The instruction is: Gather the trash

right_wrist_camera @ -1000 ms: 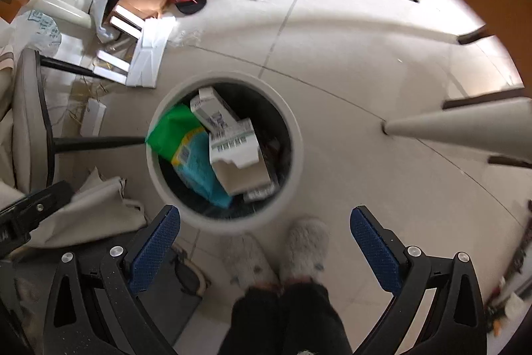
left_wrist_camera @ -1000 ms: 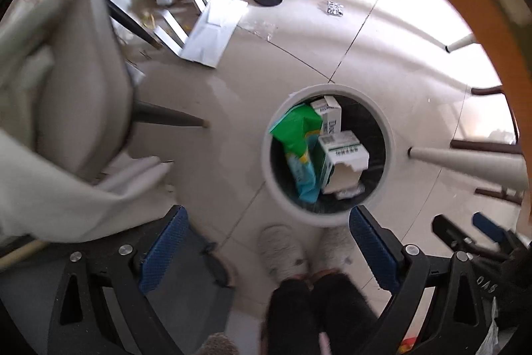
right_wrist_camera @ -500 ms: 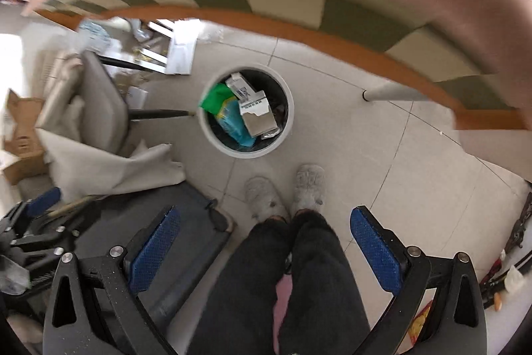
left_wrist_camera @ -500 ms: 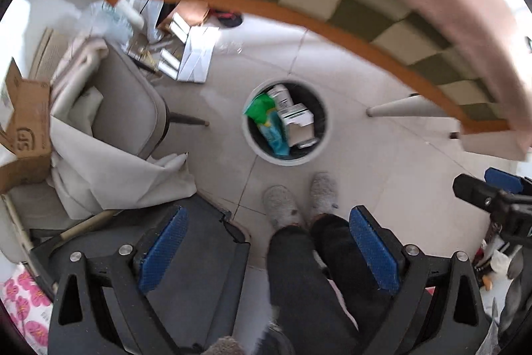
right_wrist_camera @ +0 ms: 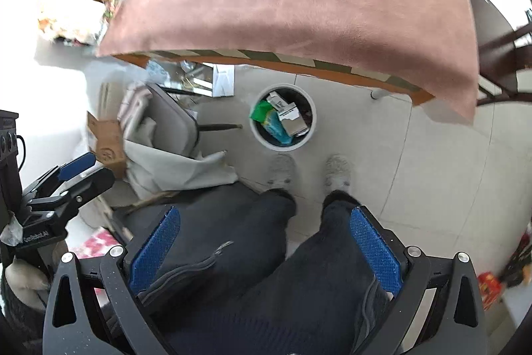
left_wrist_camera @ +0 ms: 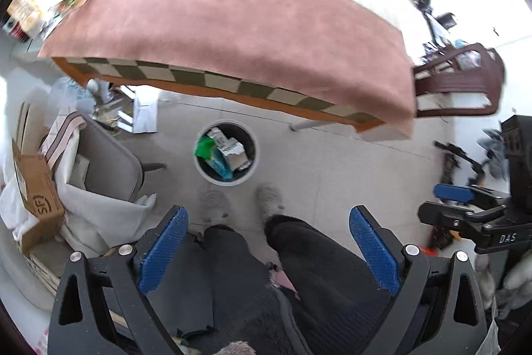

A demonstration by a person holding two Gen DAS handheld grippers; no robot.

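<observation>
A round white trash bin [left_wrist_camera: 200, 169] stands on the tiled floor in front of the person's feet; it also shows in the right wrist view [right_wrist_camera: 312, 128]. It holds a green bag [left_wrist_camera: 204, 146], a teal packet [left_wrist_camera: 221, 167] and white cartons [left_wrist_camera: 232, 150]. My left gripper [left_wrist_camera: 267, 230] is open and empty, high above the person's legs. My right gripper [right_wrist_camera: 264, 230] is open and empty at a similar height. Each gripper shows at the side of the other's view.
A table with a pink cloth [left_wrist_camera: 232, 22] stands beyond the bin. A grey chair with draped fabric [left_wrist_camera: 109, 168] and a cardboard box [left_wrist_camera: 36, 185] are at the left. A dark wooden chair [left_wrist_camera: 459, 85] is at the right. Papers [left_wrist_camera: 144, 113] lie under the table.
Both grippers have risen far up and back from the bin. The bin now looks small, and the tabletop and the person's legs have come into view. Both stay open.
</observation>
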